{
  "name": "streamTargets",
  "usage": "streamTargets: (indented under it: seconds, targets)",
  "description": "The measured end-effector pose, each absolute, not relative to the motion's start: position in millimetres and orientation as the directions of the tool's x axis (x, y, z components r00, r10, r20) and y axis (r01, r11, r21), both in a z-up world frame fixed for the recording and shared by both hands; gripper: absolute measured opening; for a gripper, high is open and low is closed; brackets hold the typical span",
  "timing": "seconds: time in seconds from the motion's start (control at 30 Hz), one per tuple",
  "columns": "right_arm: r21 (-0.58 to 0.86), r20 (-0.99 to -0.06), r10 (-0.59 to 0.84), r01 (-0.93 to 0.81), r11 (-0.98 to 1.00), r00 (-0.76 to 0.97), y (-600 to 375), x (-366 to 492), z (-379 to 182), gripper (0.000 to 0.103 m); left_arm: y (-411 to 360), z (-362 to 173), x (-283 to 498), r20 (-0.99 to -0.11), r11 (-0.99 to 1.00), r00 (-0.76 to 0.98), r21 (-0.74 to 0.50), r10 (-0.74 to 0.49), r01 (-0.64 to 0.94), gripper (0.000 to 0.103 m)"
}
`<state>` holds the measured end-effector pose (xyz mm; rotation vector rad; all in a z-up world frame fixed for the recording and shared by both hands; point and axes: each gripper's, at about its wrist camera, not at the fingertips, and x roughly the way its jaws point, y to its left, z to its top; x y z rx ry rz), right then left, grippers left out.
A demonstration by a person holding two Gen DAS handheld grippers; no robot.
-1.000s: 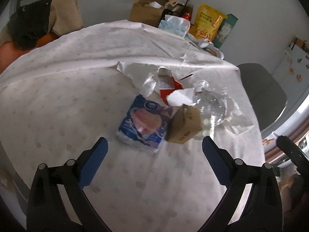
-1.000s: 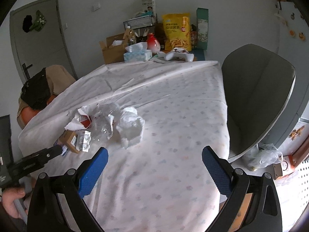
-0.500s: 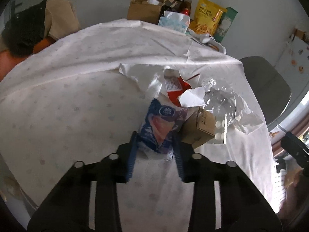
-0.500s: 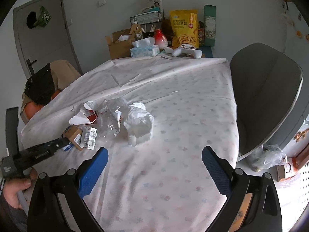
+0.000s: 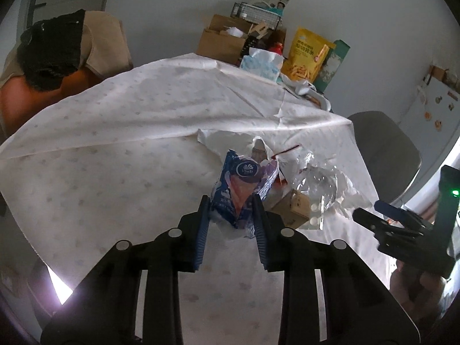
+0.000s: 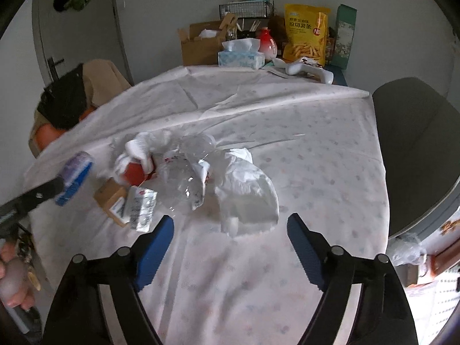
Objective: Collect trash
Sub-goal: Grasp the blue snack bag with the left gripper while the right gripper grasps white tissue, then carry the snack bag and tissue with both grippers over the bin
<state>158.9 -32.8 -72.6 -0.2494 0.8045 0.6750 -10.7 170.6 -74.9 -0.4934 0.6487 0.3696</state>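
My left gripper [image 5: 230, 204] is shut on a blue tissue packet [image 5: 241, 189] and holds it lifted above the tablecloth; the packet also shows at the left of the right wrist view [image 6: 73, 176]. The trash pile lies beyond it: a small brown box [image 5: 293, 208], a crushed clear plastic bottle [image 6: 184, 178], a red wrapper [image 6: 133, 172], a blister pack [image 6: 142, 207] and a white crumpled bag [image 6: 247, 192]. My right gripper [image 6: 230, 225] is open and empty, just in front of the white bag.
The table [image 6: 302, 143] has a white patterned cloth. At its far end stand a cardboard box [image 6: 201, 46], tissue box [image 6: 240, 56], yellow snack bag [image 6: 304, 34] and white controller [image 6: 310, 70]. A grey chair [image 6: 417, 143] stands right, a chair with clothes [image 5: 63, 49] left.
My left gripper closed on the blue tissue packet and lifted it off the table. My right gripper moved forward toward the trash pile, still open.
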Motion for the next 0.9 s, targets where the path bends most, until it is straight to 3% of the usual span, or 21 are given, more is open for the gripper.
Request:
streamTargets:
  seconds: [0.17, 0.27, 0.3, 0.33, 0.5, 0.9]
  targets:
    - [0.026, -0.765, 0.409, -0.611, 0.791, 0.498, -26.2, 178.7, -84.6, 0.071, 172.6, -74.1, -14.9, -0.647, 0.816, 0.743, -0.328, 0.172, -0.475, 0.029]
    - [0.066, -0.798, 0.413, -0.618, 0.783, 0.439, -25.7, 187.2, -95.8, 0.038, 169.5, -74.3, -15.8, -0.645, 0.820, 0.745, -0.330, 0.166, -0.468, 0.029]
    - [0.086, -0.803, 0.427, -0.627, 0.774, 0.417, -27.4, 187.5, -97.4, 0.019, 167.6, -73.8, -15.2, -0.644, 0.823, 0.747, -0.329, 0.164, -0.464, 0.029]
    - [0.099, -0.797, 0.444, -0.635, 0.766, 0.411, -30.7, 185.5, -96.4, 0.016, 166.7, -73.7, -14.4, -0.643, 0.825, 0.748, -0.328, 0.162, -0.460, 0.029]
    - [0.119, -0.762, 0.489, -0.651, 0.750, 0.425, -49.8, 172.9, -83.6, 0.008, 158.1, -70.3, -5.9, -0.636, 0.840, 0.758, -0.325, 0.145, -0.434, 0.029]
    - [0.188, -0.691, 0.560, -0.633, 0.751, 0.458, -102.5, 156.5, -52.6, 0.003, 119.6, -53.7, 23.7, -0.601, 0.888, 0.796, -0.325, 0.072, -0.325, 0.029]
